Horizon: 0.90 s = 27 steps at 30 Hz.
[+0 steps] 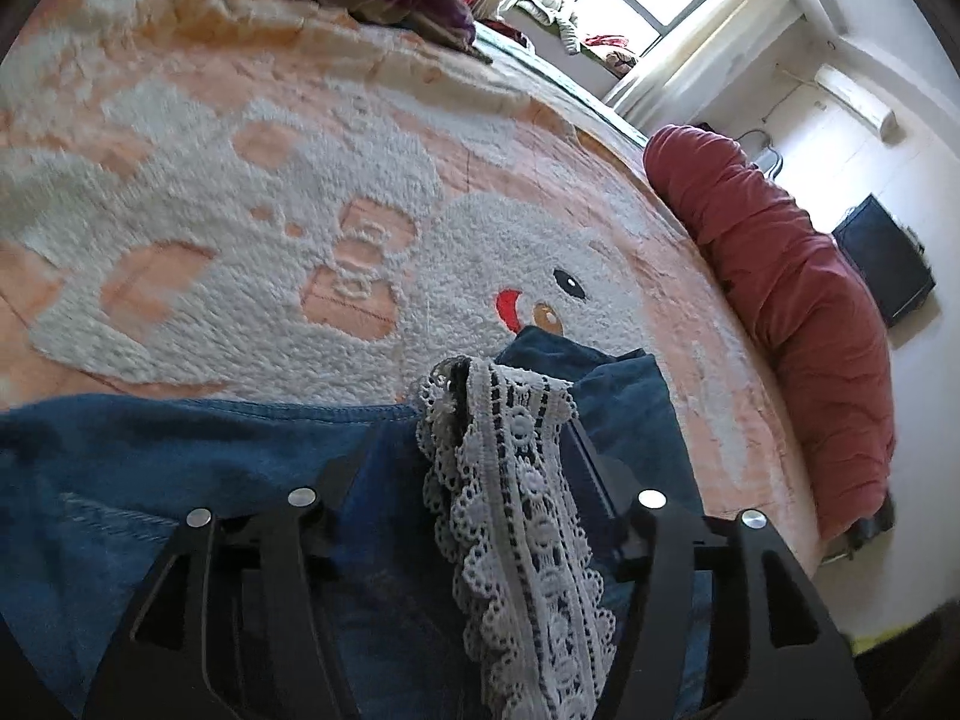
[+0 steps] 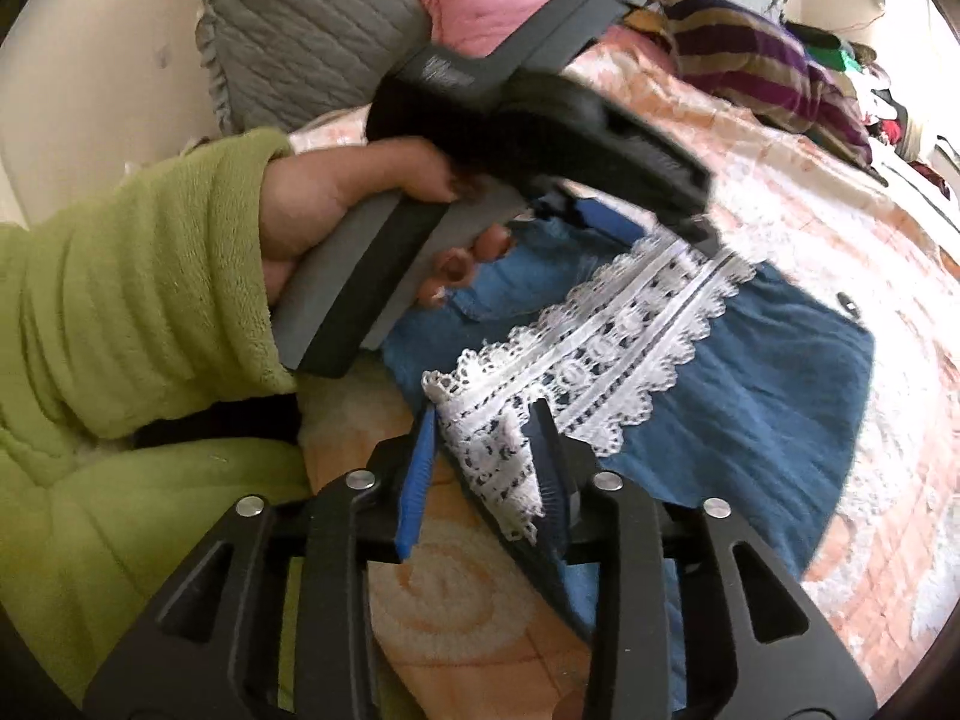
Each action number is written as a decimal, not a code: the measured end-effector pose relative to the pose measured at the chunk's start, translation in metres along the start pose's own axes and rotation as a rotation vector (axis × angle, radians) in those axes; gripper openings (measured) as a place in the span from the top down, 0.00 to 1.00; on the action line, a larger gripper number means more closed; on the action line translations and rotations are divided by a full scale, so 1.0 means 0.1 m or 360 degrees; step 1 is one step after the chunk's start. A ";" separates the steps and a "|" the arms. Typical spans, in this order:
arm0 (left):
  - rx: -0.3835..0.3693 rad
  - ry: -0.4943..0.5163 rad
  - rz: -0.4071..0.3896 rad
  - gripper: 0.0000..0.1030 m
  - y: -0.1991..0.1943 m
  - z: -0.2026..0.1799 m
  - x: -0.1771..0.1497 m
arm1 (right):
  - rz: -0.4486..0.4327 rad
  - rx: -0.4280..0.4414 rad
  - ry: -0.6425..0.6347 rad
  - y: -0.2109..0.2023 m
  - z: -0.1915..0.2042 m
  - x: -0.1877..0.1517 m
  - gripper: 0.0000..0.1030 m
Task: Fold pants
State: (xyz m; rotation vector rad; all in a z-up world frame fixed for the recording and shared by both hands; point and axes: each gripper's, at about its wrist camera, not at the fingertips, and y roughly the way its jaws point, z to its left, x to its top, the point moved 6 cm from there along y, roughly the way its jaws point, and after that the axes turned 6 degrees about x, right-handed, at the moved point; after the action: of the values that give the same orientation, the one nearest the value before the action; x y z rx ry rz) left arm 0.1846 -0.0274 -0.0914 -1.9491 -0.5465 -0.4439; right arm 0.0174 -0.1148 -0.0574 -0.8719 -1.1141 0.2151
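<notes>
Both grippers are at the lace hem of the pants. Left gripper (image 1: 474, 468) has its jaws spread w/ the lace trim (image 1: 516, 516) running up between them; I can't see either pad pressing on it, so I read it as open around the cloth, not pinching. Right gripper (image 2: 486, 474) also has its jaws apart: blue pad on one side, dark finger on the other, w/ the corner of the lace lying between, draped on the dark finger rather than squeezed. From the right wrist cam I can see my left hand (image 2: 336, 210) in the green sleeve (image 2: 132, 276) holding the other tool over the far end of the same lace band. Pants (image 2: 750, 396) are blue denim, lying on the blanket (image 1: 252, 192), peach w/ a white fuzzy animal pattern, on the bed; they sit toward the near edge of the bed, w/ the red bolster (image 1: 798, 312) along the far edge in the left cam. Progress, my guess: the denim looks doubled over, w/ the hem end laid on top of another layer, so approx one fold is in. Still left, prob.: smooth it, one more fold to make it compact, check the edges line up. Can't see the waistband end, so can't say how neat the stack is.
</notes>
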 end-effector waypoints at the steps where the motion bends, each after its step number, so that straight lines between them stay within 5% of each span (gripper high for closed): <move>1: 0.0031 0.0012 -0.0007 0.39 -0.04 0.00 0.00 | -0.0026 -0.0001 0.0019 -0.06 -0.03 0.01 0.57; 3: 0.0053 0.0012 -0.0002 0.26 -0.10 -0.02 0.01 | -0.0070 -0.0030 0.0048 -0.17 -0.10 0.03 0.56; 14: 0.0169 0.0106 -0.0102 0.13 -0.45 -0.20 0.00 | -0.0178 -0.0198 0.0147 -0.53 -0.45 -0.02 0.45; 15: 0.0198 0.0125 -0.0113 0.06 -0.48 -0.22 0.00 | -0.0185 -0.0210 0.0153 -0.55 -0.48 -0.03 0.41; 27: 0.0332 0.0203 -0.0218 0.05 -0.87 -0.35 -0.14 | -0.0223 -0.0275 0.0208 -0.68 -0.66 -0.10 0.38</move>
State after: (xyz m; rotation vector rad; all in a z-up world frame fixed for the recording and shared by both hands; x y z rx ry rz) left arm 0.1227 -0.0286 -0.0203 -1.6785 -0.6208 -0.5706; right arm 0.0517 -0.1984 -0.0274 -0.9428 -1.0770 -0.0547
